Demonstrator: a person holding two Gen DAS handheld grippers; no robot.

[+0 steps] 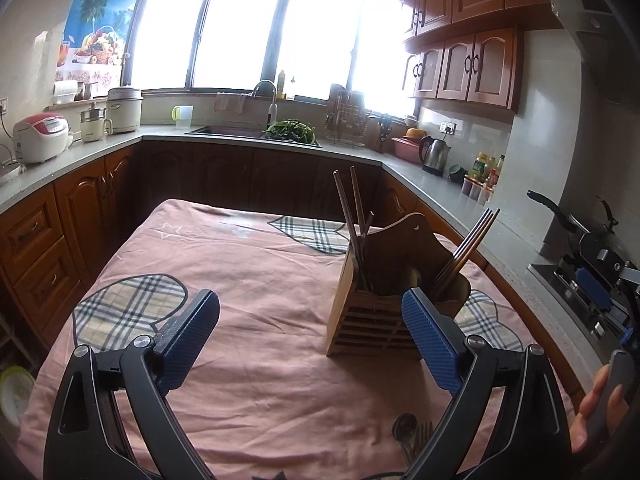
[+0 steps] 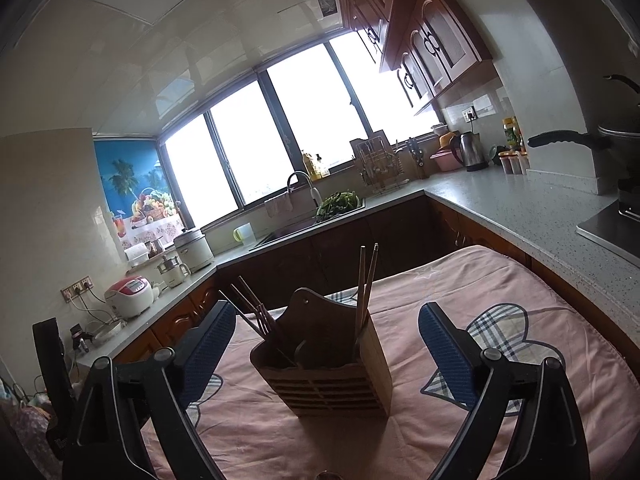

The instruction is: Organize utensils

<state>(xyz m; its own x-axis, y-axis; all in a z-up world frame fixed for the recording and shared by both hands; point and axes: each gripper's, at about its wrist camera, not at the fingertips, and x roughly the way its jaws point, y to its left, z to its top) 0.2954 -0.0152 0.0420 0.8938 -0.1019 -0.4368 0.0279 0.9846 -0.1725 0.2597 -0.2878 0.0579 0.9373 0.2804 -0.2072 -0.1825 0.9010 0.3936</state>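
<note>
Kitchen scene seen from two handheld grippers over a table draped in a pink cloth point(image 1: 248, 280) with plaid patches. A wooden utensil caddy point(image 1: 372, 312) stands upright on the cloth, holding two groups of dark chopsticks point(image 1: 354, 216) that lean out of separate compartments.

Still loose on the cloth, a spoon and fork point(image 1: 414, 436) lie side by side at the near edge of the table, handles running toward the camera and heads pointing away toward the caddy. They sit low in the left wrist view, just inside the right-hand finger of the left gripper point(image 1: 312, 332) and nearer the viewer than its fingertips. That gripper's blue-padded fingers are spread wide with nothing between them.

The right gripper point(image 2: 328, 344) is likewise spread wide and empty, and it faces the caddy head-on, with the caddy framed between its two fingers. The loose cutlery barely shows in its view, only a faint sliver at the bottom edge.

Judging by this layout, the spoon and fork lie behind and below both sets of fingertips, between the two grippers, so either hand would need to draw back and tip downward, closing across the handles rather than along them.
</note>
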